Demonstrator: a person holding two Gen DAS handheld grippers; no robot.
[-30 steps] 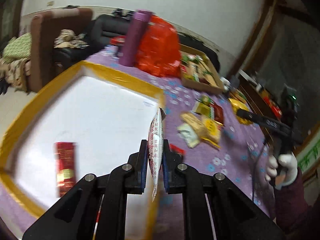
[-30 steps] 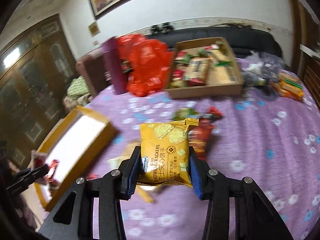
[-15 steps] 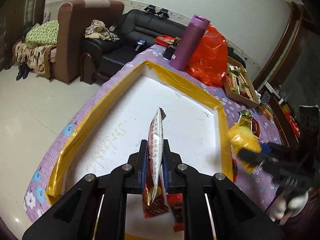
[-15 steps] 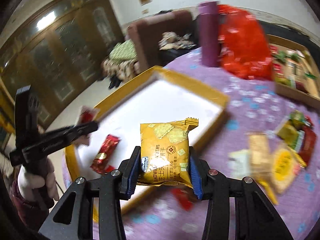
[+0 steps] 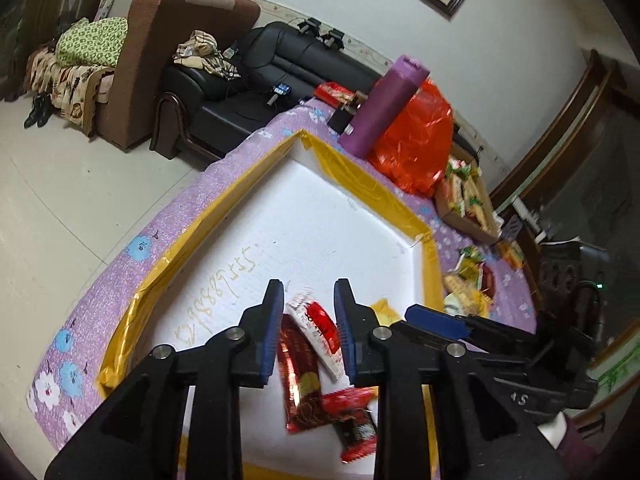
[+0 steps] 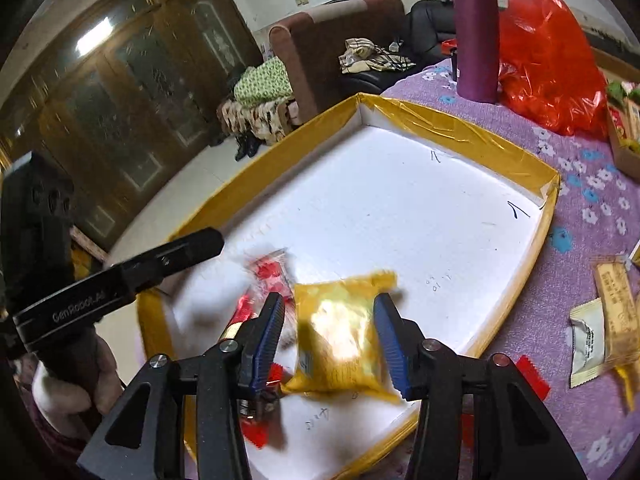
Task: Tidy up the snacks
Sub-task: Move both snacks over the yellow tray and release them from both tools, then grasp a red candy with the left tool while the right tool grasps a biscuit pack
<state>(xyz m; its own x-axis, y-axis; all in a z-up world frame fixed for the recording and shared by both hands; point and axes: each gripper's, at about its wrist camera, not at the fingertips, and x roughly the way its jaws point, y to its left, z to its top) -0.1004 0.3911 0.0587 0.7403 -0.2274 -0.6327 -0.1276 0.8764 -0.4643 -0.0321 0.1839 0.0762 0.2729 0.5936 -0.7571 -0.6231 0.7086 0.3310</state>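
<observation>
In the left wrist view, our left gripper [image 5: 308,324] has just been opening; its fingers [image 5: 272,322] stand clear of the white-and-red packet [image 5: 316,326] dropping between them, low centre, into the yellow-rimmed tray [image 5: 352,176] beside two red packets [image 5: 304,392].

In the right wrist view, our right gripper [image 6: 330,340] has likewise been opening, the blurred yellow cracker bag [image 6: 340,340] loose between its fingers above the tray floor. We judge sorting barely begun: several snacks [image 6: 604,320] remain on the counter [image 6: 580,184] at right.

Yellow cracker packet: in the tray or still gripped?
In the yellow-edged white tray: yellow cracker packet lies blurred, clear of the right gripper's fingers.
</observation>
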